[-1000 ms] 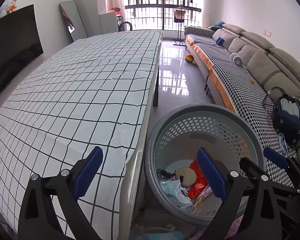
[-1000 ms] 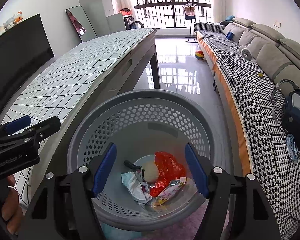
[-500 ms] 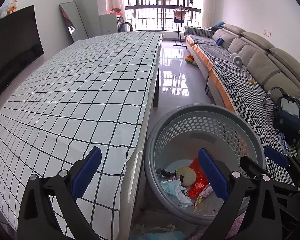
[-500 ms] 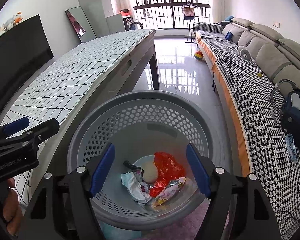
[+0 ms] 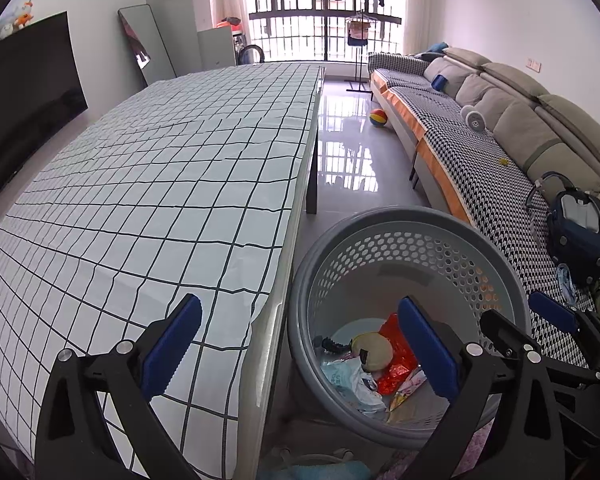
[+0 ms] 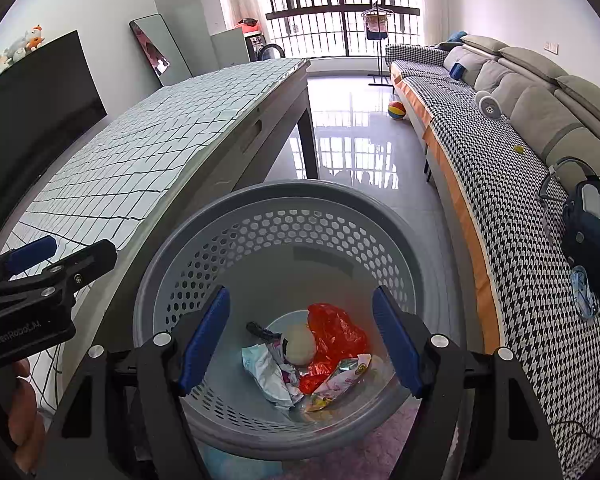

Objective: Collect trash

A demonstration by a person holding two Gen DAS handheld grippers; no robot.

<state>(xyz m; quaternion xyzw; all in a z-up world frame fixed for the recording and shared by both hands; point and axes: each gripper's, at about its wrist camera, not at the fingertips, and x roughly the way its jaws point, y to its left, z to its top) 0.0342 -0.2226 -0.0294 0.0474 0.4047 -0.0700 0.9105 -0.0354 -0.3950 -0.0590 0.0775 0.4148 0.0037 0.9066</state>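
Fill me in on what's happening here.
A person is collecting trash with two handheld grippers. Both the left gripper and the right gripper are open and hold nothing. The right one hangs over the grey basket beside the table. Wrappers, a red bag and a pale ball lie inside.

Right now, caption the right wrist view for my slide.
Open right gripper above a grey perforated basket holding a red bag, crumpled wrappers and a beige ball.
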